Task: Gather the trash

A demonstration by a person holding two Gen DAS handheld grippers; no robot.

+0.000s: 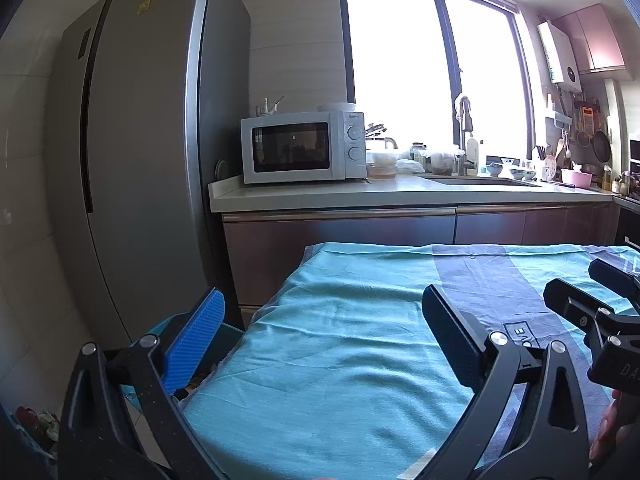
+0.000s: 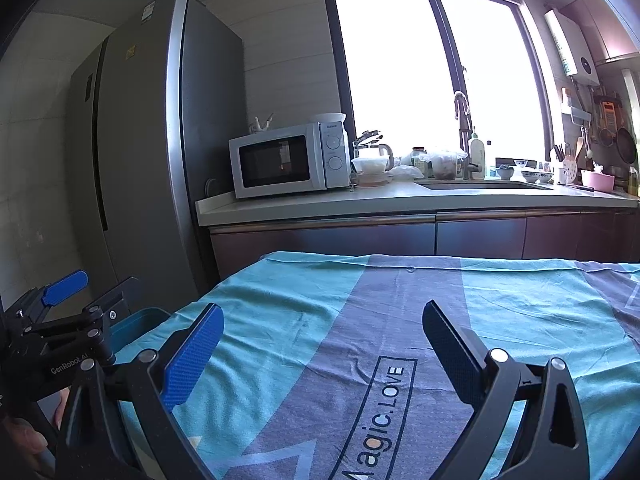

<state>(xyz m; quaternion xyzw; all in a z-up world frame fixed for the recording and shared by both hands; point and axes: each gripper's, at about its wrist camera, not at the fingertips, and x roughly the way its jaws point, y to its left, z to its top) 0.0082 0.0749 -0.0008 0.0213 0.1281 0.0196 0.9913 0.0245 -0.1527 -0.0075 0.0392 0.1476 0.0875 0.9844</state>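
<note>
**Left wrist view**
- Left gripper [image 1: 322,344] is hovering over a table w/ its fingers spread wide; nothing is sitting between them.
- Blue pad [image 1: 191,346] of its left finger is hanging past the table's left edge; the dark right finger [image 1: 454,340] is sitting over the cloth.
- Cloth [image 1: 340,360], teal w/ a grey-purple band, is covering the table and lying bare; no trash is showing on it.
- Teal bin [image 1: 230,338] is standing just beside the table's left edge, mostly hidden behind the blue pad; contents can't be made out.
- Right gripper [image 1: 592,300] is poking in at the right edge; from here can't tell how wide it is.
- Small cluttered items are lying on the floor at bottom left [image 1: 36,424], too blurred to identify.
- Behind: grey fridge [image 1: 132,160] at left, white microwave [image 1: 302,146] on a pale counter [image 1: 400,194], bright window [image 1: 432,68], sink area crowded w/ bowls and bottles.

**Right wrist view**
- Right gripper [image 2: 323,352] is also gaping wide over the cloth [image 2: 520,320], gripping nothing.
- Printed text "Magic.LOVE" [image 2: 380,412] is running along the grey band between its fingers.
- Left gripper [image 2: 86,294] is showing at far left, one blue pad up, off the table's left side.
- Bin [image 2: 136,322] is sitting below it, touching or nearly touching the table's edge; only its rim is showing.
- A hand [image 2: 24,440] is showing at bottom left, gripping a handle.
- Fridge [image 2: 140,152], microwave [image 2: 286,160], counter [image 2: 400,198] and window [image 2: 432,68] are filling the background.
</note>
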